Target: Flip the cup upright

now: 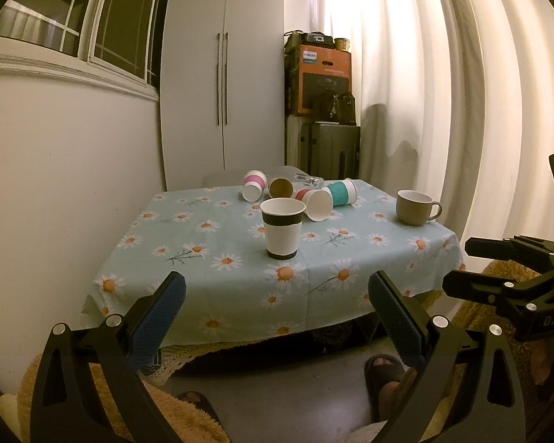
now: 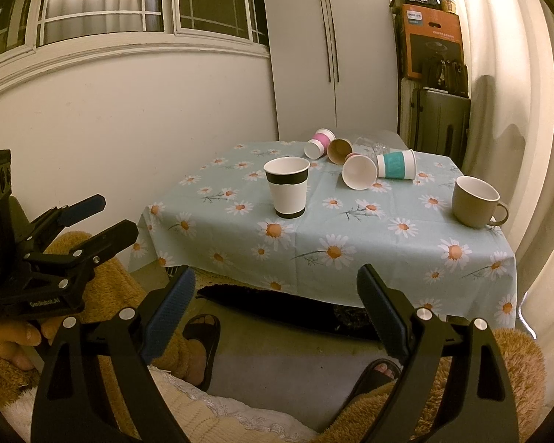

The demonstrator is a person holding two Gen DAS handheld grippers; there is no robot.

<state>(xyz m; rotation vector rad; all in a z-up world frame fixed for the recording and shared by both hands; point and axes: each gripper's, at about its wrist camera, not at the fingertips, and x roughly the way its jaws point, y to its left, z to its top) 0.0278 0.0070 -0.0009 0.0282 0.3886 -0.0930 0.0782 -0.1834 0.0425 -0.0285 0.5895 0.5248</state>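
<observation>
Black-banded paper cup (image 1: pixel 281 229) stands upright, mouth up, near the middle of the tabletop (image 1: pixel 188 258), which wears a pale blue daisy cloth. Taking that cup as landmark: behind it lies a cluster of tipped cups, all on their sides. Pink-banded cup (image 1: pixel 253 185) is behind & slightly left, brown cup (image 1: pixel 280 187) directly behind with its mouth facing the camera, red-banded cup (image 1: pixel 315 202) behind-right & closest to the landmark, teal-banded cup (image 1: pixel 341 192) just beyond the red one, touching or nearly so. A clear glass item behind the brown cup is too blurred to name. Beige mug (image 1: pixel 417 206) sits upright well to the right of the landmark, handle pointing right.

Left gripper (image 1: pixel 277 295) is off the tabletop's near edge, short of the landmark cup, fingers (image 1: pixel 168 306) spread wide w/ nothing between. Right gripper (image 2: pixel 277 288) likewise sits short of the near edge, fingers (image 2: pixel 382 310) spread apart, holding nothing. In the right wrist view the landmark cup is up-left of centre, the mug far right.
</observation>
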